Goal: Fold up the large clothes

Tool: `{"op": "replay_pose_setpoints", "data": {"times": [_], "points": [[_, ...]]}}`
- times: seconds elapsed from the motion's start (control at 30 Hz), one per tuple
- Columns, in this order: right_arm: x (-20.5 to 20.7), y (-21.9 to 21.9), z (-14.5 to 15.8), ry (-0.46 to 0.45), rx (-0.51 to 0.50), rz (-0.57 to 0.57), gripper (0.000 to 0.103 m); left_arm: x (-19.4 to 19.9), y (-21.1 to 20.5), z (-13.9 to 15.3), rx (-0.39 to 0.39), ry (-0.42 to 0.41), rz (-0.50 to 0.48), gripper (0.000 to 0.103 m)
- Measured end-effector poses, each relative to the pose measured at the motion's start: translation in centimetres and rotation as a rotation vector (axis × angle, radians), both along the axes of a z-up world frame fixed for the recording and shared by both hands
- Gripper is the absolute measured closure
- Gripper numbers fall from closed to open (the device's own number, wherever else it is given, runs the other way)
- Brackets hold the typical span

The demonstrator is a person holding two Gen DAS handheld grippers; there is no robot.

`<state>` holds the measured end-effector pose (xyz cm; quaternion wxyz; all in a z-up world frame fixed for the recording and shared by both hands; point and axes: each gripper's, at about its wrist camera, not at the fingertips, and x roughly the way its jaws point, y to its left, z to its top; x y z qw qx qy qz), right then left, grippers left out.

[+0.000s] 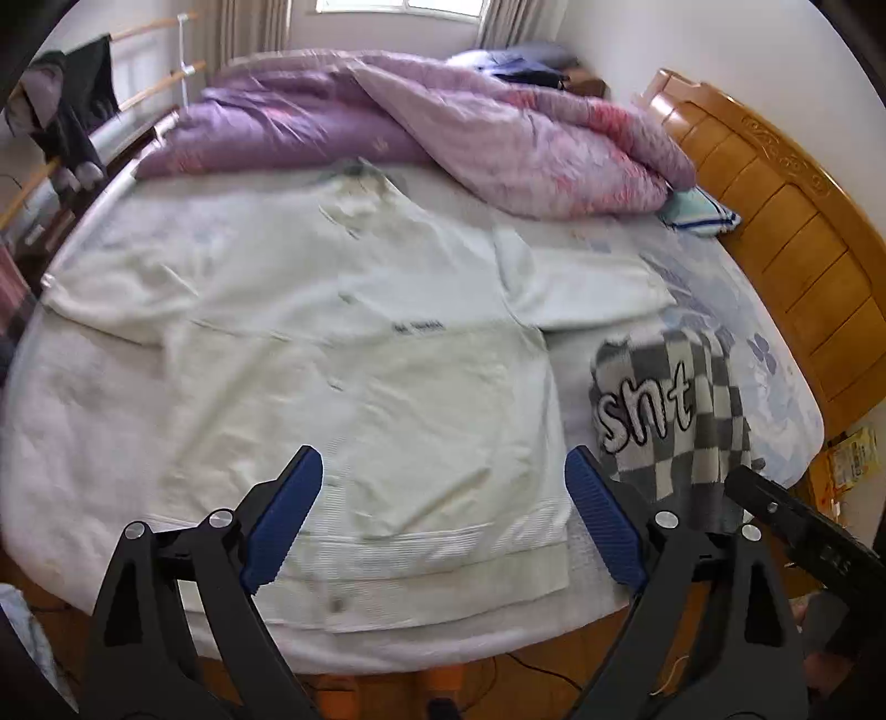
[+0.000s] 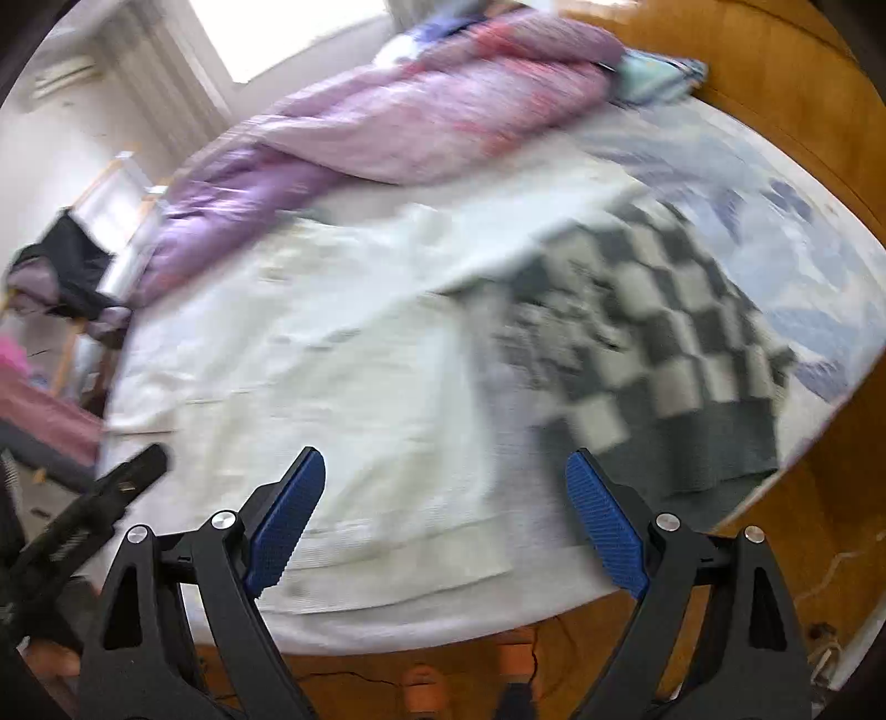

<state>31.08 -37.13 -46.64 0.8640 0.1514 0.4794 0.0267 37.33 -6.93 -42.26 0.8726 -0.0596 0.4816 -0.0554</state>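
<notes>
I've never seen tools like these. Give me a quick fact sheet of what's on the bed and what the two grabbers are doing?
place: bedroom, wooden bed
main garment: white sweatshirt, spread flat, both sleeves out
beside it: folded checkered sweater, grey and white
far end of the bed: bunched purple quilt
left gripper: open, empty, above the sweatshirt's hem
right gripper: open, empty, above the bed's near edge
folding: not yet begun on the sweatshirt

A bed (image 1: pixel 83 459) with a pale sheet fills the room, its carved wooden headboard (image 1: pixel 775 221) at one end. Beyond the bed, a bright window (image 1: pixel 398 5) sits between beige curtains (image 1: pixel 243 33), and wooden floor (image 2: pixel 819 498) shows beside the bed.
</notes>
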Motion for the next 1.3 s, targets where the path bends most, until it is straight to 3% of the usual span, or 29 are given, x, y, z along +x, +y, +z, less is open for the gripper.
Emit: {"op": "replay_pose_setpoints", "data": {"times": [0.3,0.57,1.0,1.3], "points": [[-5.2,10.1,13.8,-0.112,0.057,0.121,0.012,-6.5,8.0,15.2,0.024,-0.15,-0.009,0.01],[-9.6,15.0,24.2,-0.219,-0.045,0.18,0.008,-11.7,10.8,24.2,0.056,-0.244,0.0,0.008],[-15.4,14.1,31.7,-0.332,-0.071,0.245,0.008,-18.2,9.3,34.9,0.084,-0.363,0.048,0.005],[-19.8,9.6,34.7,-0.376,-0.054,0.269,0.008,-24.2,4.5,38.5,0.124,-0.412,0.096,0.005]]}}
